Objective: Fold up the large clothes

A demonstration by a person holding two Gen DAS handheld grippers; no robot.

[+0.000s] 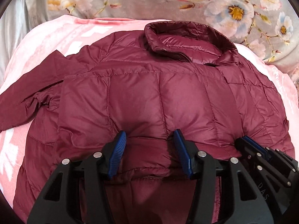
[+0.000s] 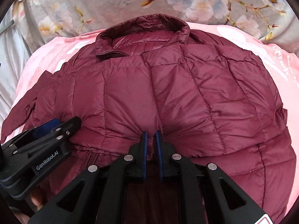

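A maroon quilted puffer jacket [image 1: 149,85] lies on a pink blanket [image 1: 56,37], collar [image 1: 186,37] at the far side, one sleeve [image 1: 22,100] spread out to the left. The jacket also fills the right wrist view [image 2: 168,93]. My left gripper [image 1: 149,138] is open, its blue pads pressed against the puffy near fold of the jacket. My right gripper [image 2: 151,136] is nearly closed, pinching a bit of the jacket's near fold between its pads. The right gripper shows at the right of the left wrist view [image 1: 248,145]; the left gripper shows at the left of the right wrist view [image 2: 54,126].
A grey floral bedspread [image 1: 233,5] lies beyond the blanket. A pale satin sheet [image 2: 11,46] shows at the far left. The pink blanket extends on both sides of the jacket [image 2: 276,59].
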